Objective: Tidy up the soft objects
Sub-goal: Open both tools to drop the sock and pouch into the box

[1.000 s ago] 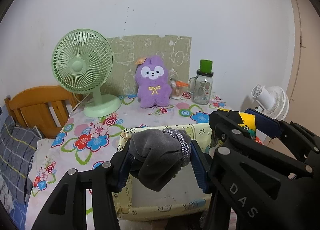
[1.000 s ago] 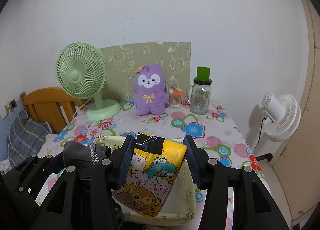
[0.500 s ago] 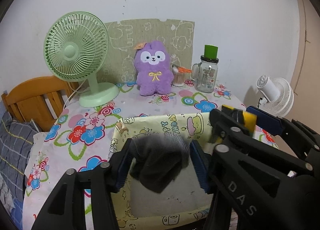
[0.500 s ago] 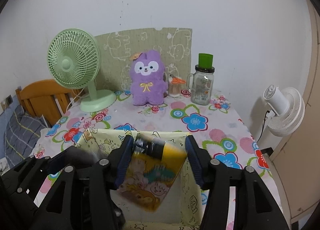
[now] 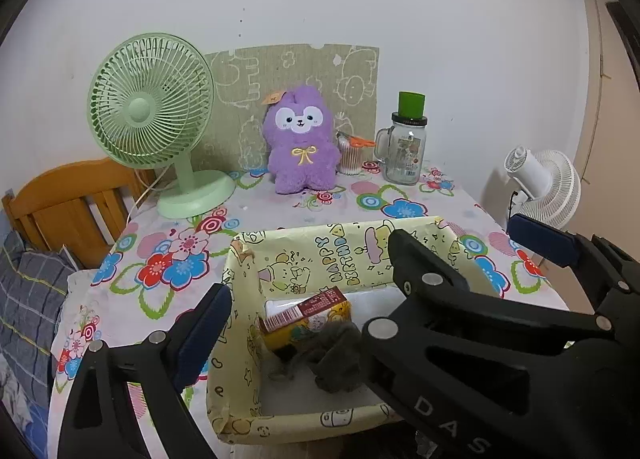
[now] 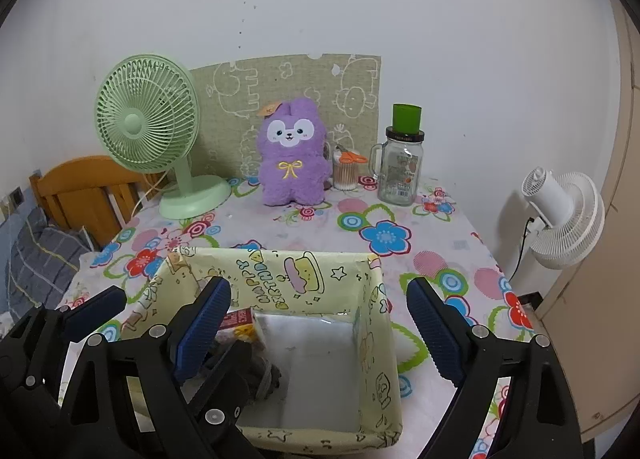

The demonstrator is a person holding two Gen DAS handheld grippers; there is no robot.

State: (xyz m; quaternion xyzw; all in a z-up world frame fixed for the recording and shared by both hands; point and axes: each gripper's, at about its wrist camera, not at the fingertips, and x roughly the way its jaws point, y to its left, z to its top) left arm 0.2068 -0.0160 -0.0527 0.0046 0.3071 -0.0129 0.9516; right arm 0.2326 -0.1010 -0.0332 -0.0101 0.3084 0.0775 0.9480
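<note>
A: Entry. Where do the soft objects sit relative to the box?

B: Grey sock (image 5: pixel 328 359) lies crumpled on the white floor of the yellow cartoon-print box (image 5: pixel 320 255), toward its near-left part. The yellow tissue pack (image 5: pixel 308 319) lies in the box too, tilted, just behind the sock and touching it, barcode end up. In the right wrist view only a corner of the pack (image 6: pixel 240 323) and a bit of the sock (image 6: pixel 266 377) show behind the left gripper's finger.

A: Grippers?

B: Left gripper (image 5: pixel 304 319): jaws have just been opening and stand wide, nothing pressed between the pads; sock and pack lie below them inside the box. Right gripper (image 6: pixel 318 329): jaws also just opening, wide, nothing between them, poised over the bare right half of the box (image 6: pixel 384 343). Both release states confirmed from both views.

A: Surroundings, taken from the box?

B: Box stands on the flowered tablecloth (image 5: pixel 180 259). Behind the box, against the wall: purple plush toy (image 5: pixel 300 147), upright. Left of the plush, a green desk fan (image 5: pixel 152 115). Right of it, a cotton-swab jar (image 5: pixel 352 155), then a glass mug jar with a green lid (image 5: pixel 406 147). Green cartoon board (image 5: pixel 296 75) leans behind the plush. White fan (image 5: pixel 544 187) beyond the table's right edge; wooden headboard (image 5: pixel 68 203) off the left edge.
</note>
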